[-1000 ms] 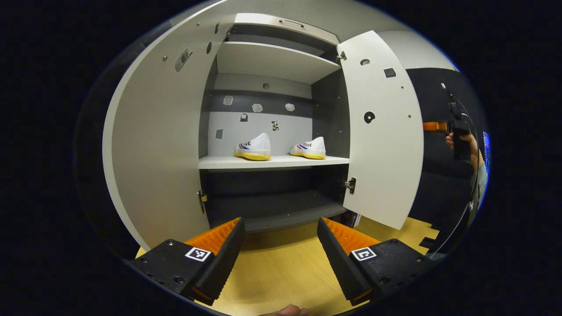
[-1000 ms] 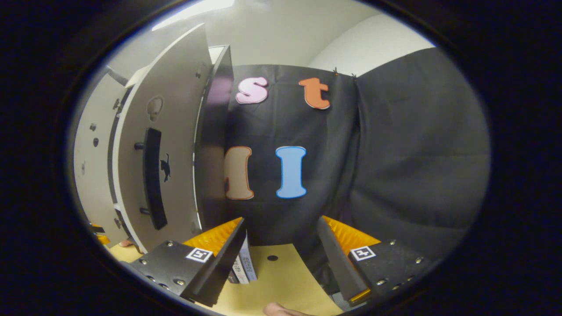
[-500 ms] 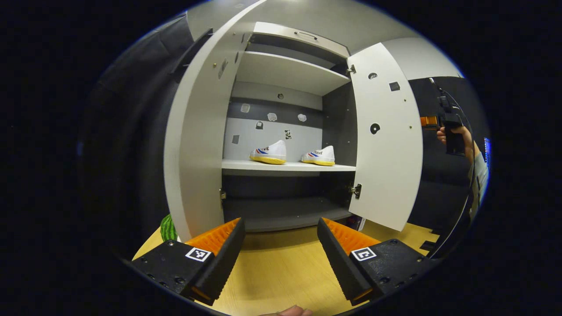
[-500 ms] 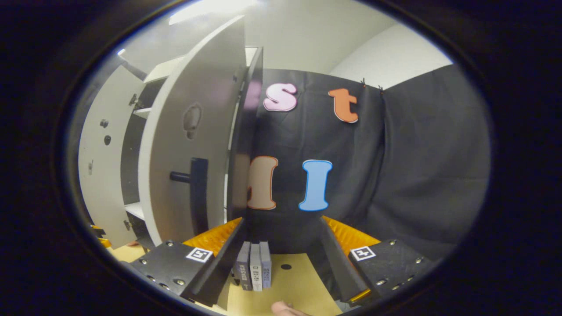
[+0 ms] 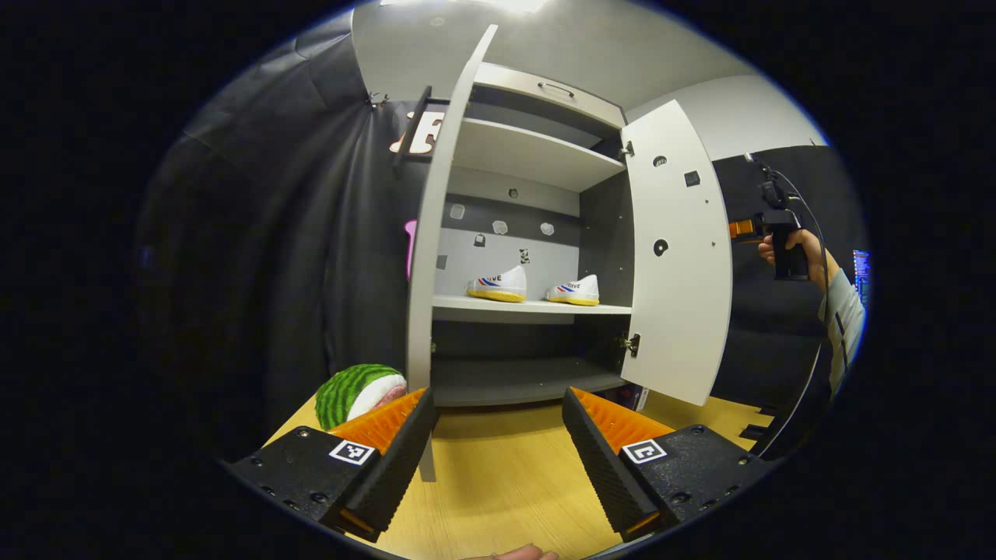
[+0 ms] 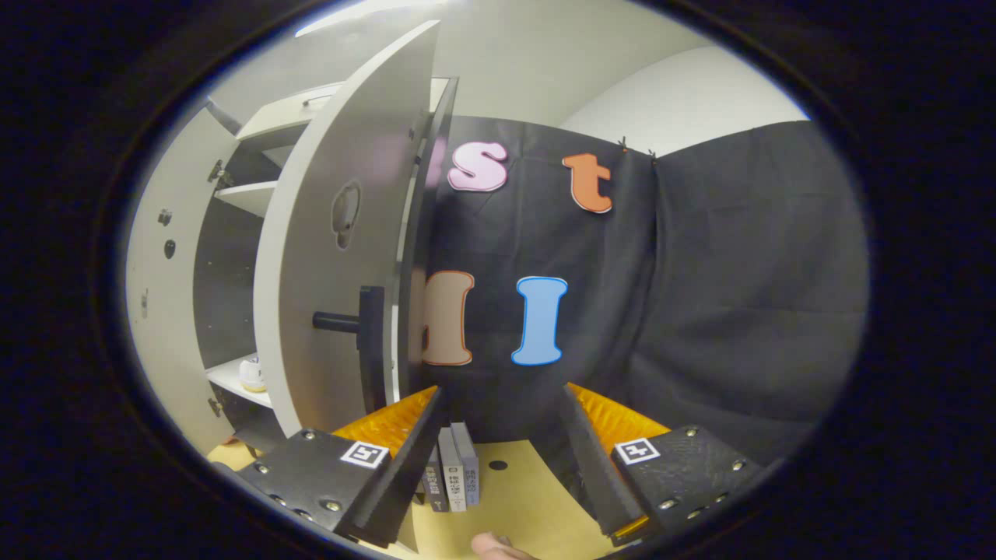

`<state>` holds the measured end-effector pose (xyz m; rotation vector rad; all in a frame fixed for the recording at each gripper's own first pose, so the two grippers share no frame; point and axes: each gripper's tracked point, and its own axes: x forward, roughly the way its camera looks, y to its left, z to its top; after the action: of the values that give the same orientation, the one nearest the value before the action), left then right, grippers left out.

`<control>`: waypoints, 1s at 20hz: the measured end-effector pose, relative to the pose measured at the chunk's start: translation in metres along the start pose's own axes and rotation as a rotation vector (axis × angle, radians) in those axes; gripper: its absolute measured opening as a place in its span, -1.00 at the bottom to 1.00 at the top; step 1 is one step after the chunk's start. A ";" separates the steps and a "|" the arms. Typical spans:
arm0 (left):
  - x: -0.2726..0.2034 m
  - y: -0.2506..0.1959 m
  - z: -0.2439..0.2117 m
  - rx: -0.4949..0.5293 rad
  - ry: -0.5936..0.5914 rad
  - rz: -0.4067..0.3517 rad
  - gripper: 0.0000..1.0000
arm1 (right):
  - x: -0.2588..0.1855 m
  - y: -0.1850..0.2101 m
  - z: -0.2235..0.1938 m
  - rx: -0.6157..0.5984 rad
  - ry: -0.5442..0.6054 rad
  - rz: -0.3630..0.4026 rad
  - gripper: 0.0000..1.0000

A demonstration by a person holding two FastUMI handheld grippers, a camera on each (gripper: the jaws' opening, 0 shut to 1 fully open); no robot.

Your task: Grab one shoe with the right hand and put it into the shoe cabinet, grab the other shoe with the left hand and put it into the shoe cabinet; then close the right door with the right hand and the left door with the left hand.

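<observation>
Two white shoes with yellow soles, the left shoe (image 5: 496, 284) and the right shoe (image 5: 573, 290), stand side by side on the middle shelf (image 5: 529, 309) of the open shoe cabinet. The left door (image 5: 430, 257) shows nearly edge-on, and the right door (image 5: 675, 249) is swung wide. My left gripper (image 5: 496, 400) is open and empty, low over the table before the cabinet. My right gripper (image 6: 502, 393) is open and empty too, just right of the right door (image 6: 334, 257) and its black handle (image 6: 367, 342). In the left gripper view a hand holds the right gripper (image 5: 751, 228) beyond the right door.
A watermelon toy (image 5: 354, 393) lies on the wooden table (image 5: 506, 482) left of the left door. Several upright books (image 6: 453, 476) stand on the table (image 6: 513, 505) by the cabinet's right side. Black cloth closes off the booth behind and beside the cabinet.
My left gripper has shifted left and back, so the left door now shows edge-on and the watermelon toy has come into view. My right gripper has drifted slightly beside the right door. Both stay open.
</observation>
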<state>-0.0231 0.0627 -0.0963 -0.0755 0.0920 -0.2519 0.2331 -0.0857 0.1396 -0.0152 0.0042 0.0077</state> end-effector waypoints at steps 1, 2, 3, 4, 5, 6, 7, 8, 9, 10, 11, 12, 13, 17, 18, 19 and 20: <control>-0.006 0.005 0.001 0.010 0.000 0.018 0.97 | -0.003 0.002 0.007 0.023 -0.012 -0.002 0.80; -0.011 0.010 0.001 0.018 0.002 0.034 0.99 | -0.005 0.005 0.019 0.052 -0.040 -0.003 0.72; -0.017 0.013 0.001 0.025 0.009 0.047 0.99 | -0.009 0.008 0.032 0.083 -0.071 -0.006 0.73; -0.024 0.018 0.002 0.025 0.009 0.057 0.99 | -0.012 0.013 0.042 0.098 -0.093 -0.003 0.78; -0.029 0.020 0.004 0.020 0.004 0.062 0.99 | -0.010 0.020 0.045 0.083 -0.095 0.003 0.78; -0.034 0.020 0.006 0.016 -0.002 0.063 0.99 | -0.011 0.028 0.044 0.059 -0.086 0.022 0.77; -0.039 0.021 0.007 0.016 -0.005 0.063 0.99 | -0.012 0.040 0.041 0.034 -0.067 0.047 0.70; -0.042 0.023 0.007 0.017 -0.007 0.063 0.99 | -0.014 0.053 0.038 0.028 -0.050 0.078 0.69; -0.041 0.023 0.009 0.018 -0.008 0.062 0.99 | -0.016 0.063 0.037 0.035 -0.036 0.102 0.70; -0.039 0.023 0.010 0.019 -0.006 0.063 0.99 | -0.016 0.071 0.035 0.039 -0.023 0.115 0.77; -0.038 0.024 0.011 0.022 -0.002 0.066 0.99 | -0.017 0.077 0.033 0.027 -0.010 0.123 0.77; -0.038 0.024 0.012 0.023 0.001 0.067 0.99 | -0.019 0.083 0.032 0.002 -0.009 0.125 0.77; -0.039 0.026 0.013 0.028 0.001 0.070 0.99 | -0.021 0.085 0.033 -0.027 -0.016 0.120 0.77; -0.038 0.037 0.014 0.043 0.003 0.096 0.99 | -0.021 0.095 0.033 -0.033 -0.012 0.118 0.77; -0.037 0.040 0.012 0.033 0.007 0.099 0.99 | -0.020 0.104 0.031 -0.005 -0.004 0.143 0.83; -0.035 0.041 0.011 0.024 0.013 0.101 0.99 | -0.020 0.116 0.027 0.035 0.010 0.173 0.70; -0.033 0.043 0.008 0.017 0.022 0.108 0.99 | -0.020 0.130 0.023 0.065 0.024 0.206 0.77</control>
<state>-0.0431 0.1126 -0.0893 -0.0509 0.1151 -0.1455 0.2123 0.0446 0.1603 0.0498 0.0298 0.2139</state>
